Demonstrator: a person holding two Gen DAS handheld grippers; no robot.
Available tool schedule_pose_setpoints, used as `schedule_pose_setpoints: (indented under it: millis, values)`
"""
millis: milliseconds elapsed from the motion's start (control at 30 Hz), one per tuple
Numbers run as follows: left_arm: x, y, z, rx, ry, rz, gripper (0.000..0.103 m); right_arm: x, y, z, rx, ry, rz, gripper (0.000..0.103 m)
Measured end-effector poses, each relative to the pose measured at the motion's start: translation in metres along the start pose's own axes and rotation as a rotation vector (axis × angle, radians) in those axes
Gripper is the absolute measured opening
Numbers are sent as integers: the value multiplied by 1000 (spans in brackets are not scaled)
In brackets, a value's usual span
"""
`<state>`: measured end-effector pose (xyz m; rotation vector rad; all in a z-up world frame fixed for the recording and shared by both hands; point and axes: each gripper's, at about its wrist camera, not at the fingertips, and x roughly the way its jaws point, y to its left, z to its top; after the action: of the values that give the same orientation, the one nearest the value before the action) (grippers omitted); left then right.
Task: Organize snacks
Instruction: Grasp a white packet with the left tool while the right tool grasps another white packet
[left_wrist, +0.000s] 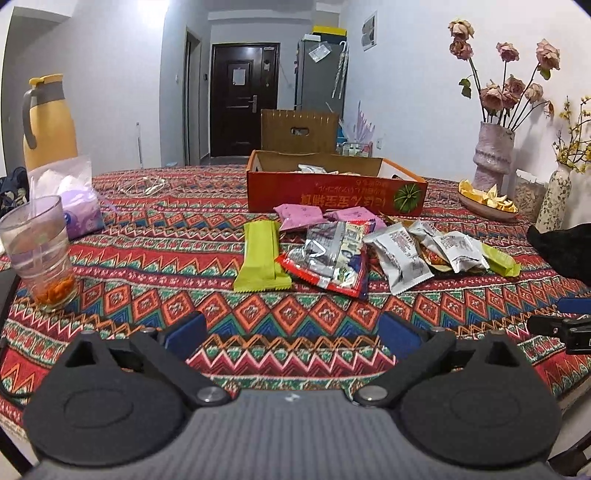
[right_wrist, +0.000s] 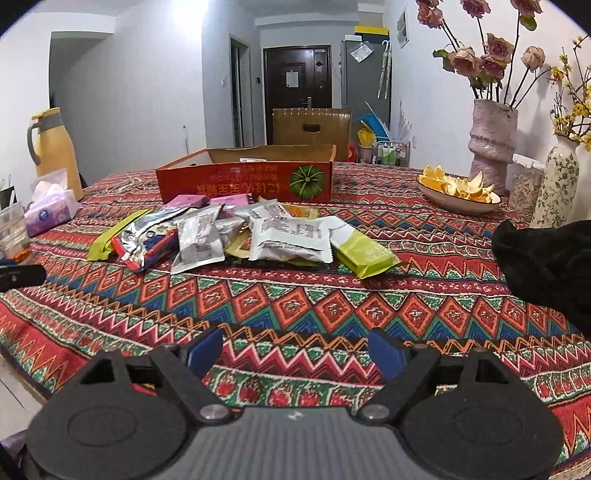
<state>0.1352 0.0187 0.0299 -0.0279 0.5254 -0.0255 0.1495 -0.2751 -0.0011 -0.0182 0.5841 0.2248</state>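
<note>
A pile of snack packets lies in the middle of the patterned tablecloth (left_wrist: 221, 317). It includes a green bar (left_wrist: 260, 256), a red and silver bag (left_wrist: 328, 258), white packets (left_wrist: 400, 254) and pink packets (left_wrist: 299, 216). Behind the pile stands an open orange cardboard box (left_wrist: 332, 188) with a few packets inside. My left gripper (left_wrist: 291, 328) is open over bare cloth, short of the pile and holding nothing. In the right wrist view, my right gripper (right_wrist: 295, 349) is also open and holds nothing. It sits in front of a white packet (right_wrist: 291, 240) and a green bar (right_wrist: 364, 254), with the box (right_wrist: 243, 181) beyond.
At the left stand a glass (left_wrist: 40, 251) with orange bits, a tissue pack (left_wrist: 74, 206) and a yellow thermos (left_wrist: 48, 122). At the right are a plate of orange peel (left_wrist: 484, 201), two vases (left_wrist: 493, 155) and a black cloth lump (left_wrist: 565, 251).
</note>
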Motion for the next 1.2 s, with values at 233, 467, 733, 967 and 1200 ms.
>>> schedule_pose_setpoints:
  millis: [233, 467, 733, 967, 1200]
  values:
    - [24, -10, 13, 12, 22, -35, 103, 18, -3, 9, 15, 0, 4, 85]
    - [64, -52, 32, 59, 63, -177, 89, 45, -6, 32, -52, -20, 3, 83]
    - [139, -97, 57, 37, 125, -214, 82, 89, -16, 59, -263, -31, -8, 79]
    - [163, -99, 49, 39, 142, -183, 48, 129, -8, 77, -464, -20, 111, 78]
    - [134, -85, 40, 75, 148, -220, 45, 151, -5, 94, -519, -12, 242, 73]
